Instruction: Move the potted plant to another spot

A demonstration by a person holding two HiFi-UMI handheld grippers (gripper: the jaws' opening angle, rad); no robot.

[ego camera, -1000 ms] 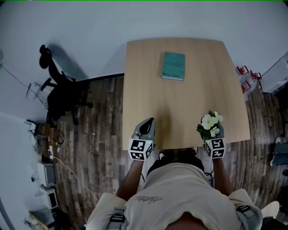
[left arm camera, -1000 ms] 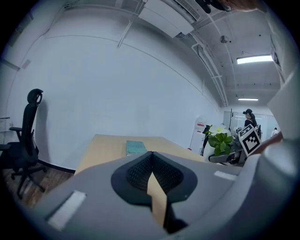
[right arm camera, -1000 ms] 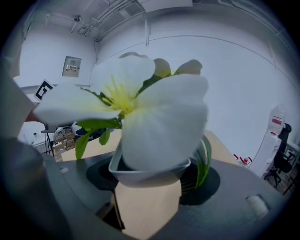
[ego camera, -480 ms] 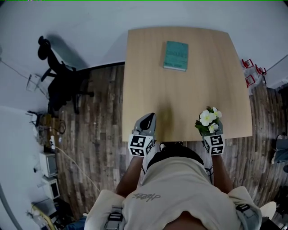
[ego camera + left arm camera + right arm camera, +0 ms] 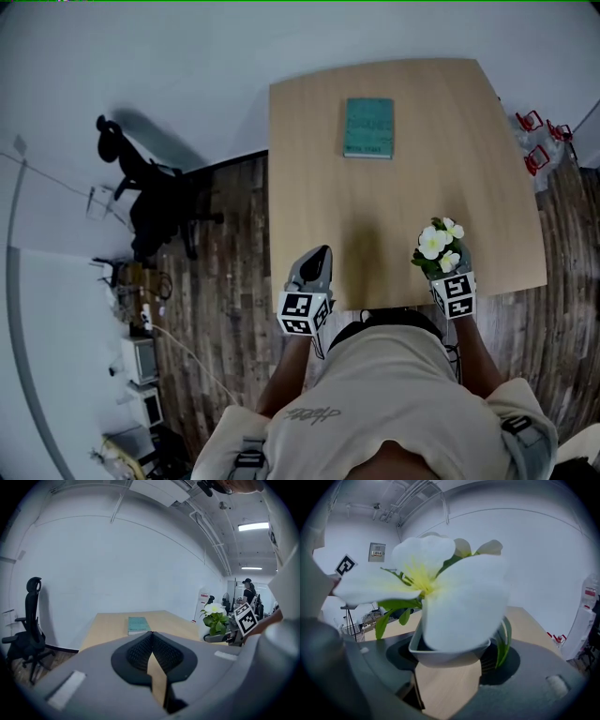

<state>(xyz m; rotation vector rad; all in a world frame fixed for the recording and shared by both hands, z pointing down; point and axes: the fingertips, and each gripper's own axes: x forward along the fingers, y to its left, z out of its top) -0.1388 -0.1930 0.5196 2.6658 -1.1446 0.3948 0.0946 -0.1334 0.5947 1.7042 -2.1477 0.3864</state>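
Here, taking the head view as a clock face centred on the pale wooden surface [image 5: 309, 169], a black office chair [image 5: 155, 202] stands off at nine o'clock on the dark plank floor [image 5: 220, 309], against the white wall. The left gripper [image 5: 322, 251] reaches over the near edge of the surface at about seven o'clock; in the left gripper view its jaws are pressed together with nothing between them, the tips pointing up the surface. A teal book [image 5: 368, 127] lies flat toward twelve o'clock, well apart from both grippers. The potted plant [image 5: 439, 248], with white flowers and green leaves in a small grey pot, sits at about five o'clock, close to the near edge. The right gripper [image 5: 450, 663] has it: in the right gripper view the jaws stand wide and are clamped on the pot, a pad against each side wall, with bare wood showing under the pot's base. The blooms fill most of that view.
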